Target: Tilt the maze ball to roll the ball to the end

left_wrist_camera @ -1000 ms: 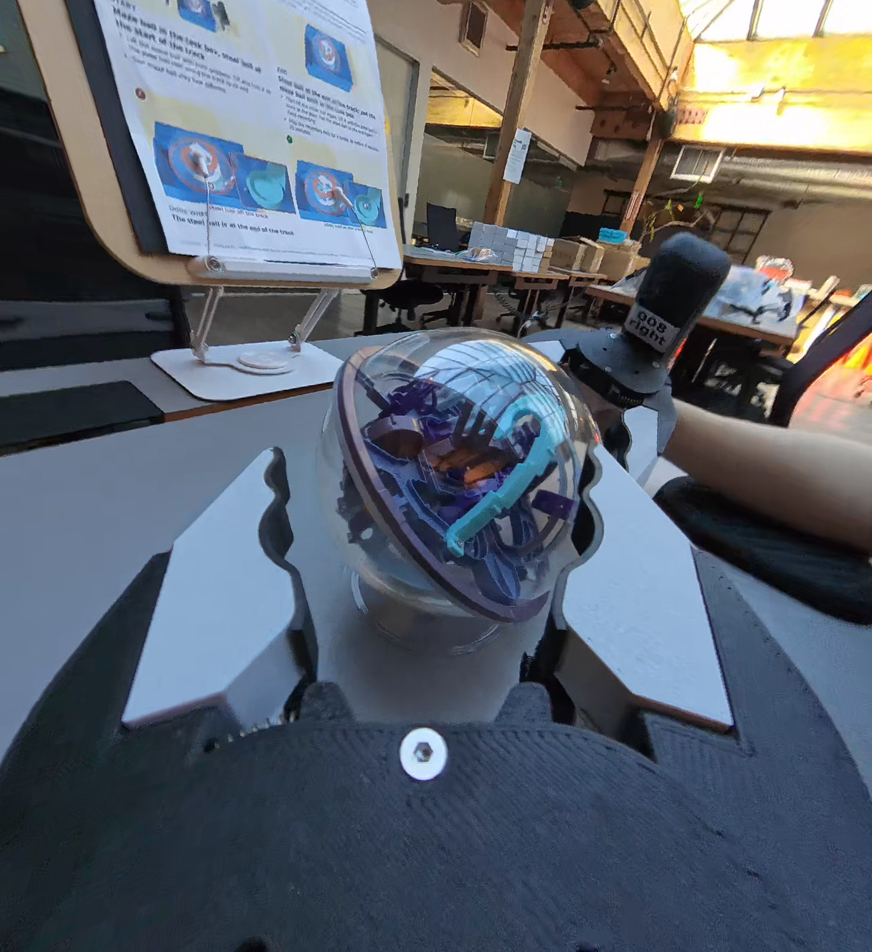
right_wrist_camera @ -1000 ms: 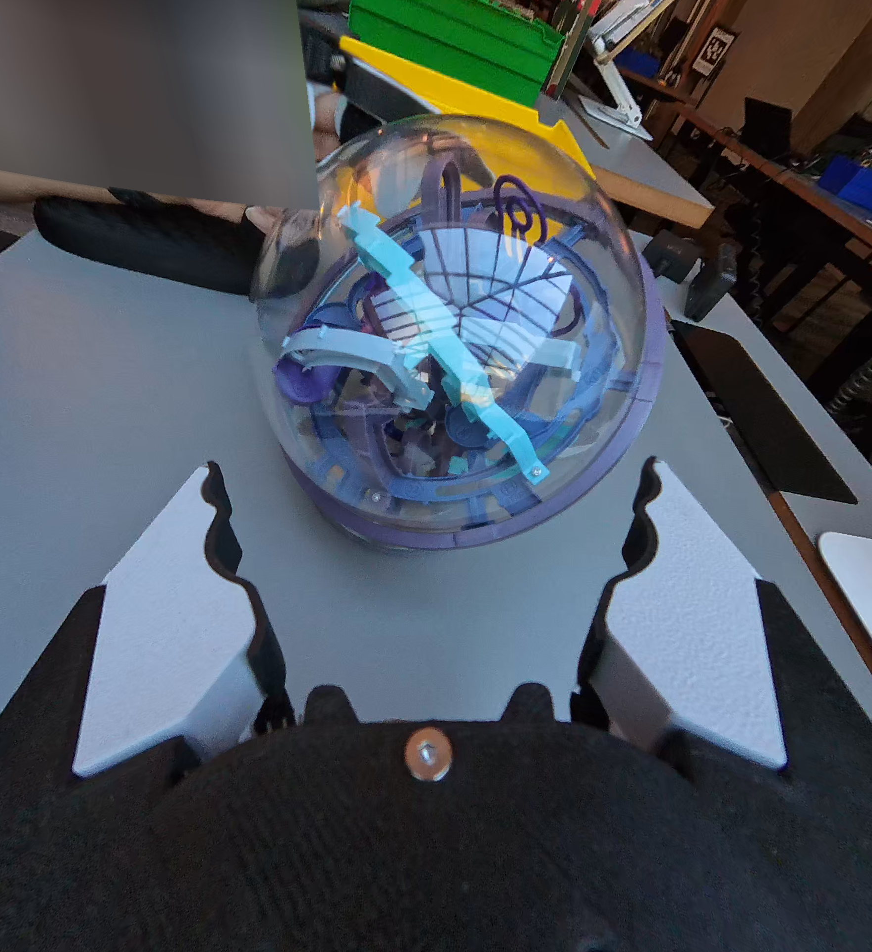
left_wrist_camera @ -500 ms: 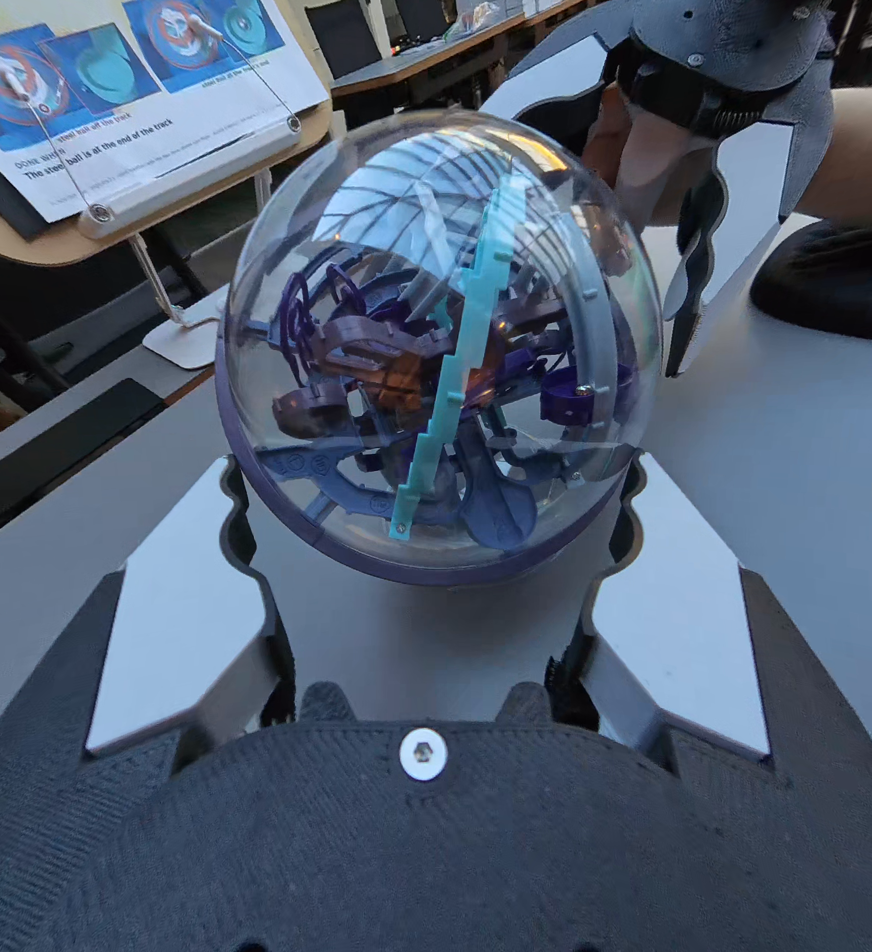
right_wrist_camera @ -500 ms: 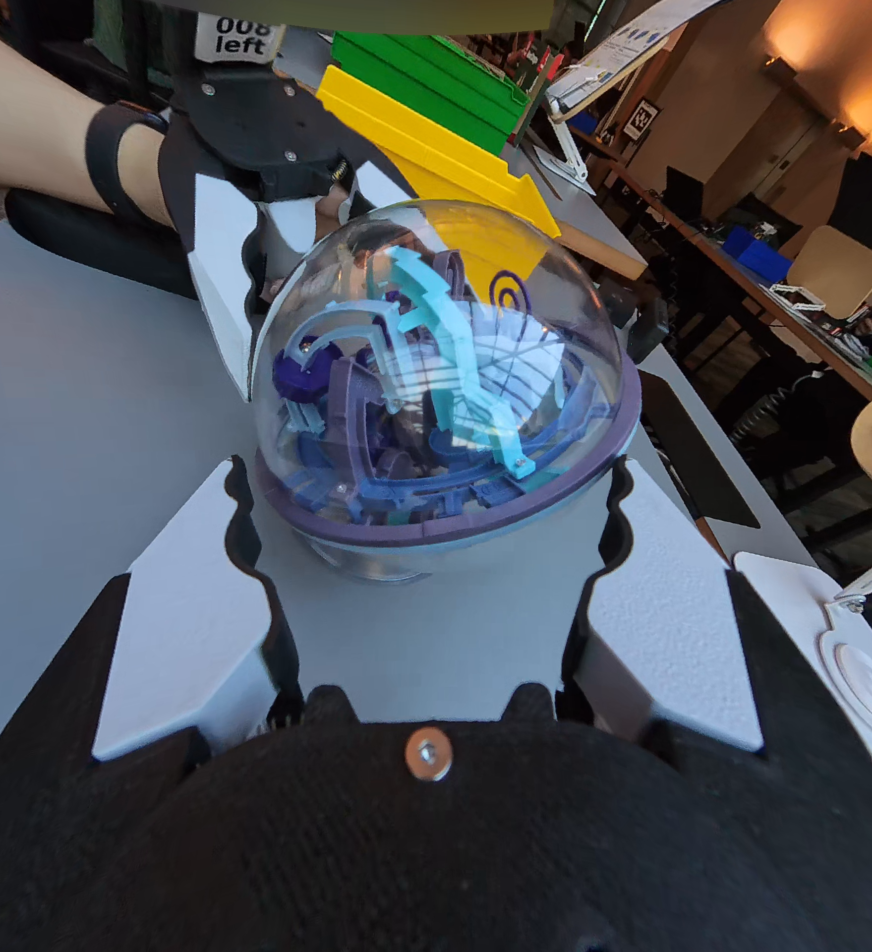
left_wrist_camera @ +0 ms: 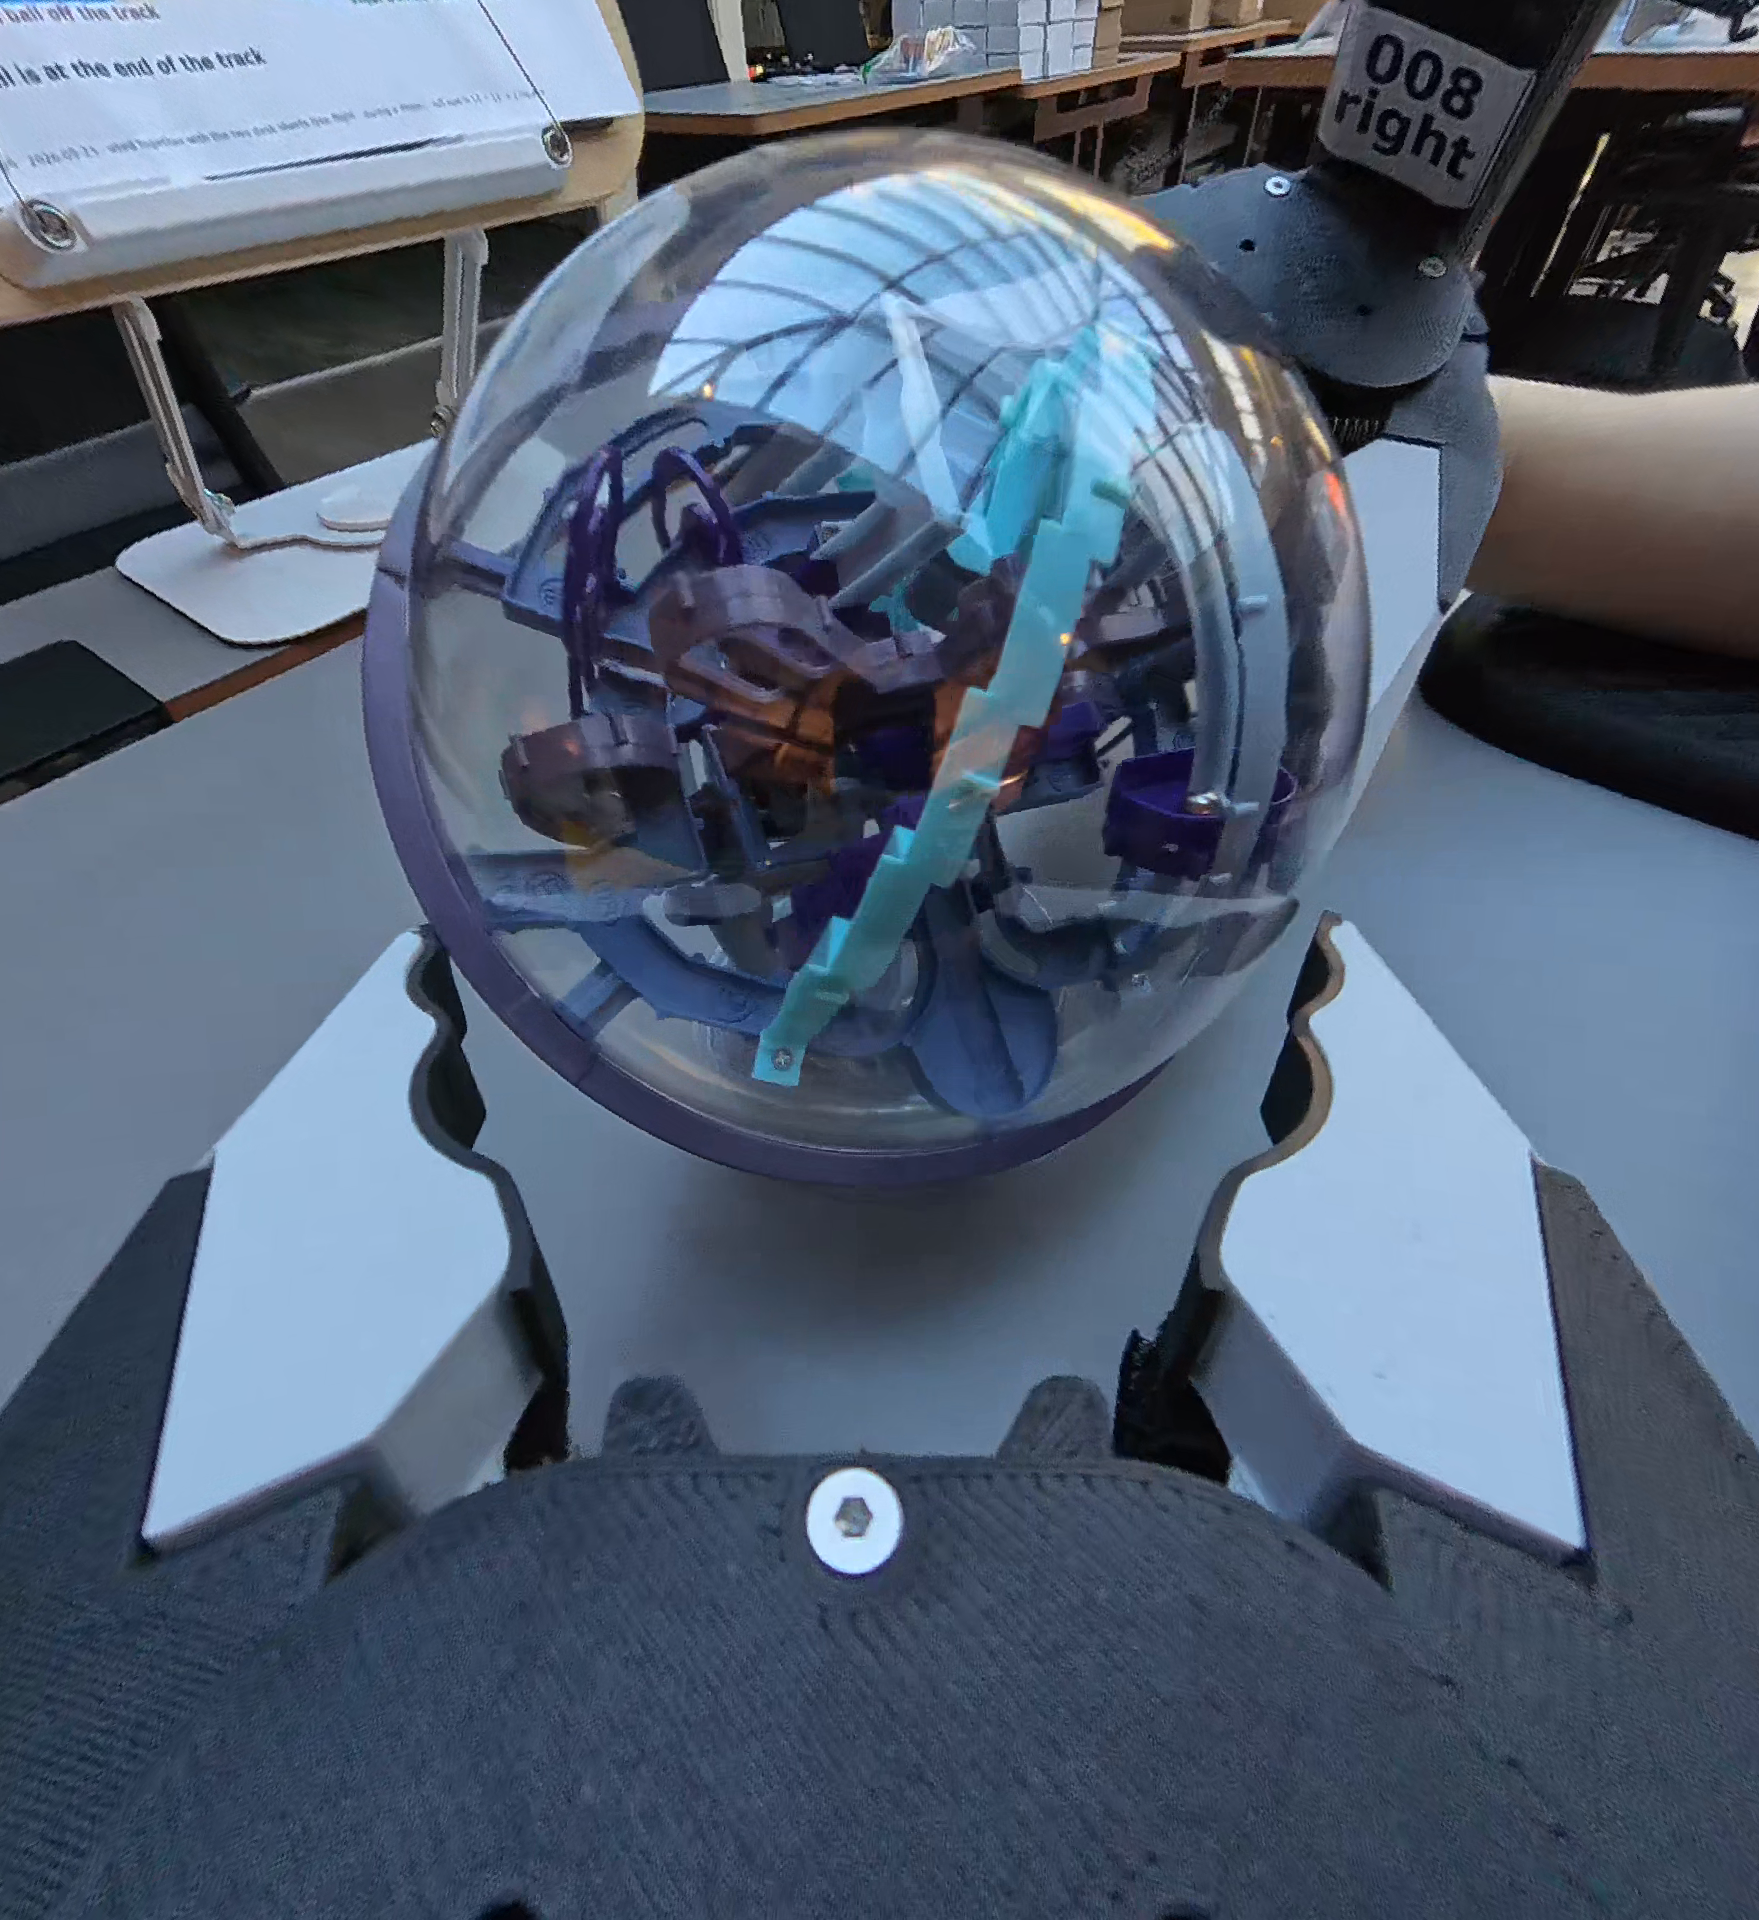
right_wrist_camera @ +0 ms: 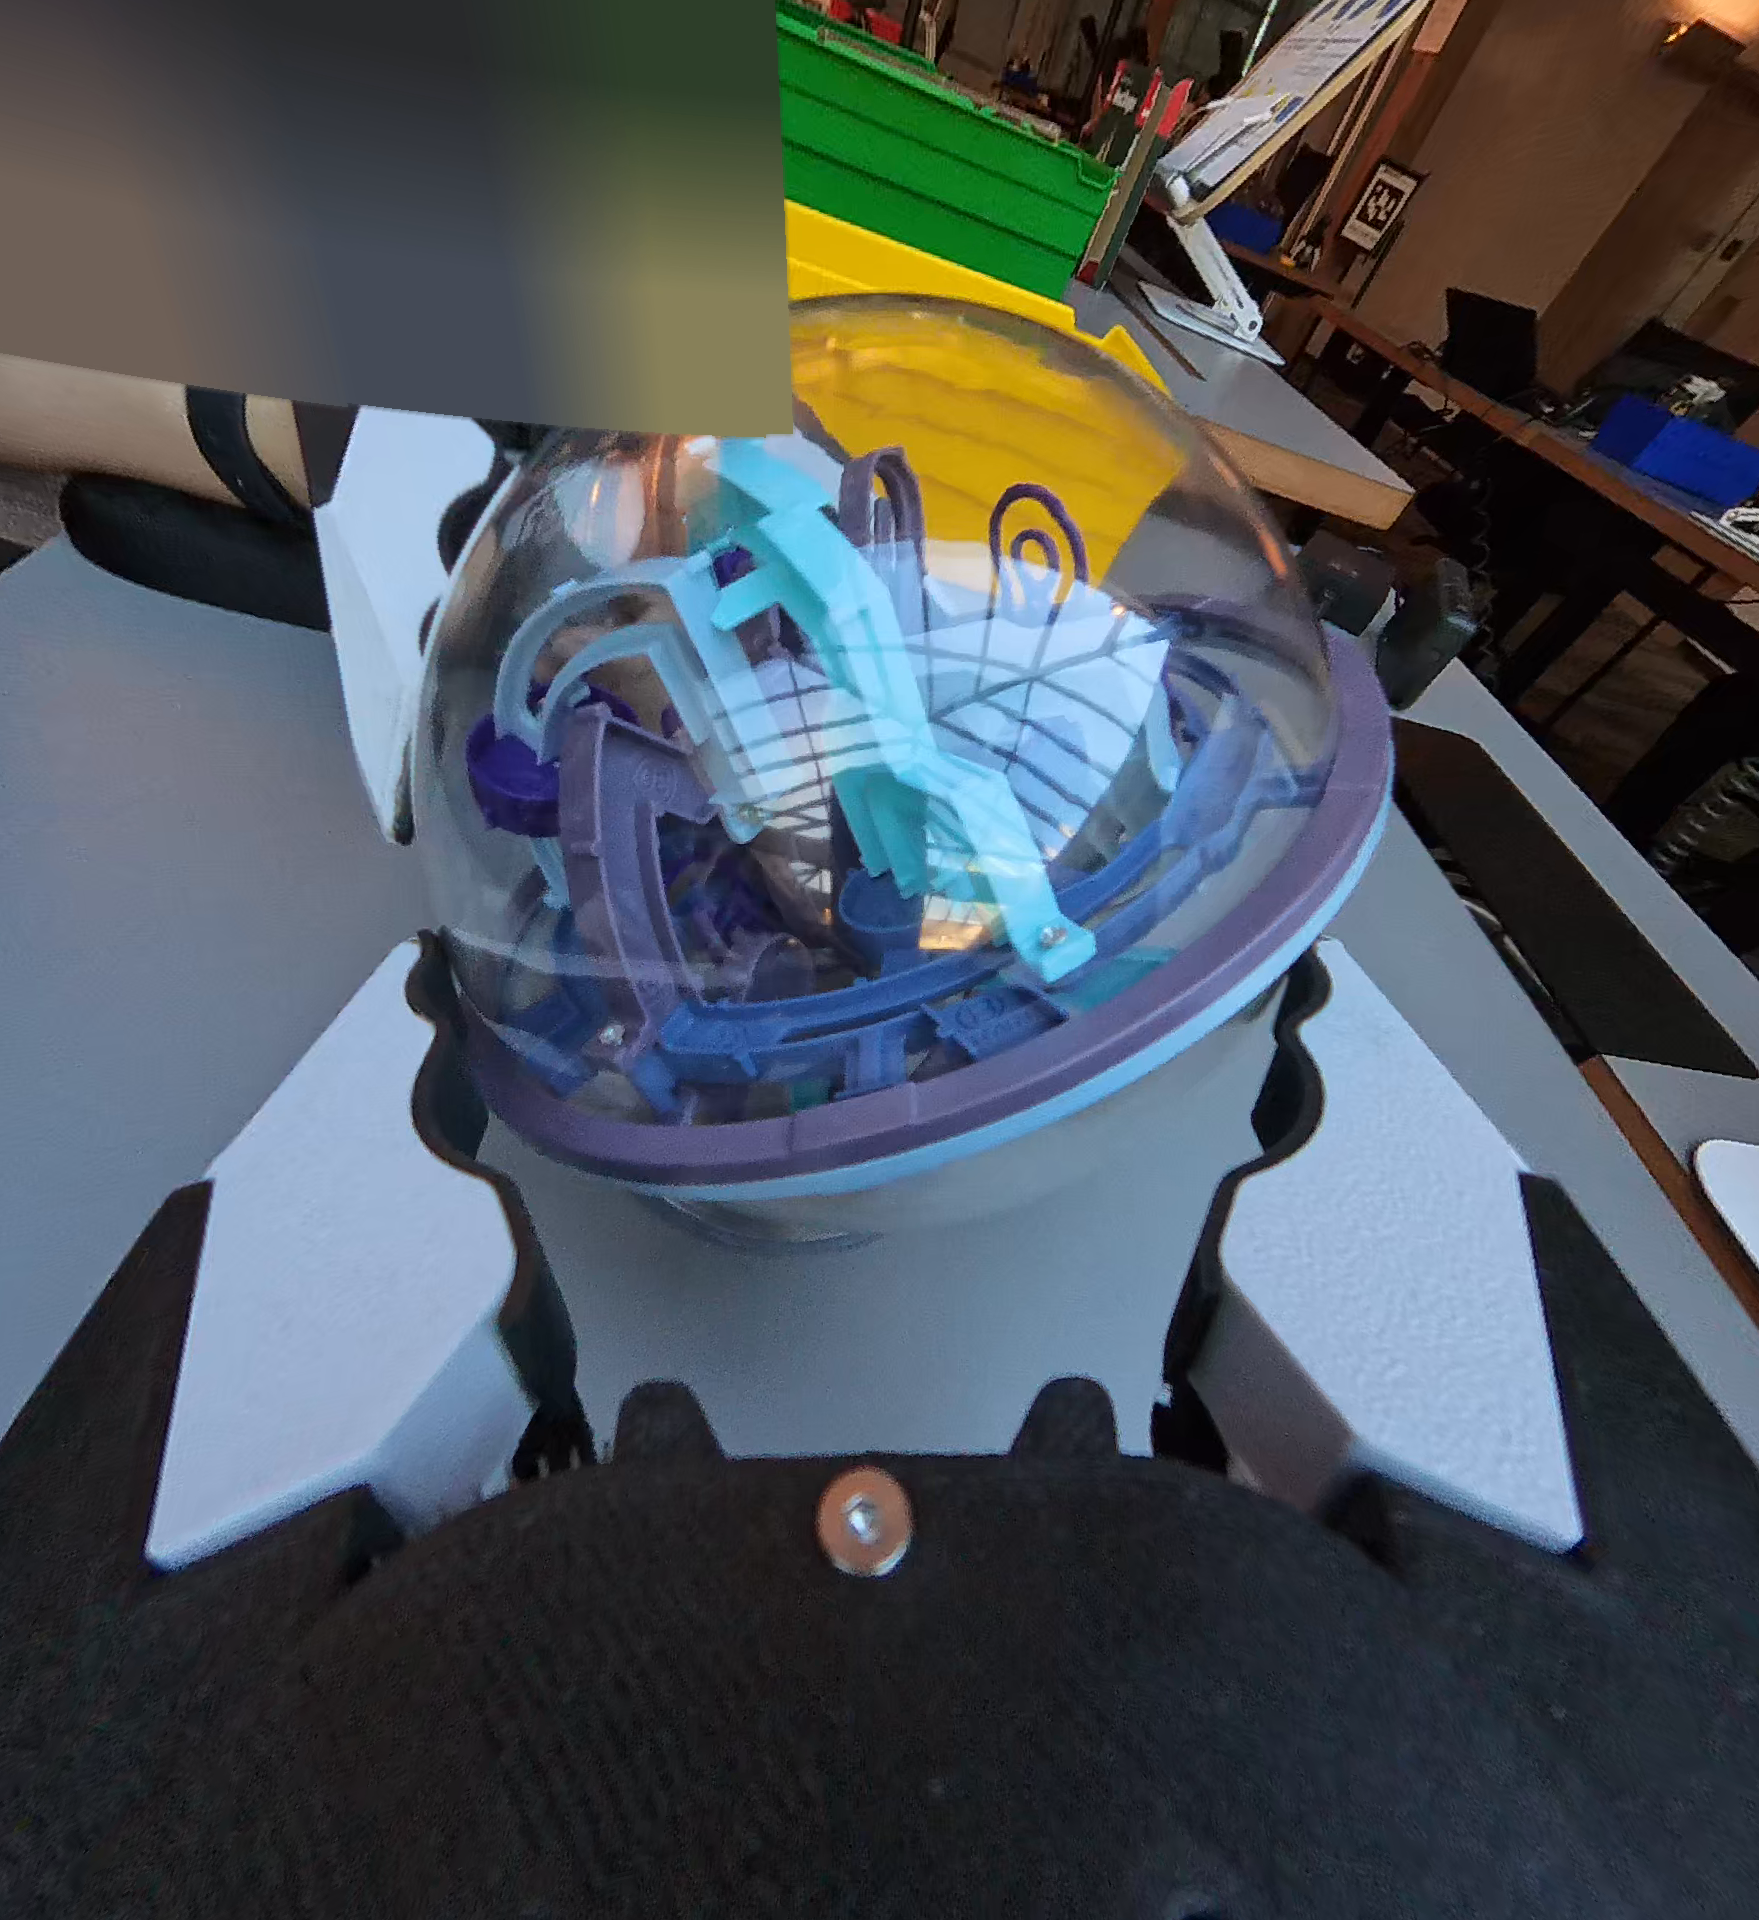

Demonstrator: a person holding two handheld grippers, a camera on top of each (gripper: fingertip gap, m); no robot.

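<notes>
Two wrist cameras face each other — both close on the maze ball (left_wrist_camera: pixel 864 665) (right_wrist_camera: pixel 885 790).

Your left gripper (left_wrist_camera: pixel 859 977) has a black, ribbed printed body with one silver hex screw (left_wrist_camera: pixel 853 1520) at centre. Its two pale grey fingers (left_wrist_camera: pixel 335 1268) are flat wedges with wavy black inner edges. Your right gripper (right_wrist_camera: pixel 854 997) is built the same: black textured shell, silver screw (right_wrist_camera: pixel 862 1525), white fingers (right_wrist_camera: pixel 1374 1309) with scalloped black edges. Seen from the left wrist, the right gripper's black handle carries a grey label (left_wrist_camera: pixel 1412 114). A black strap (right_wrist_camera: pixel 231 457) circles your left wrist.
</notes>
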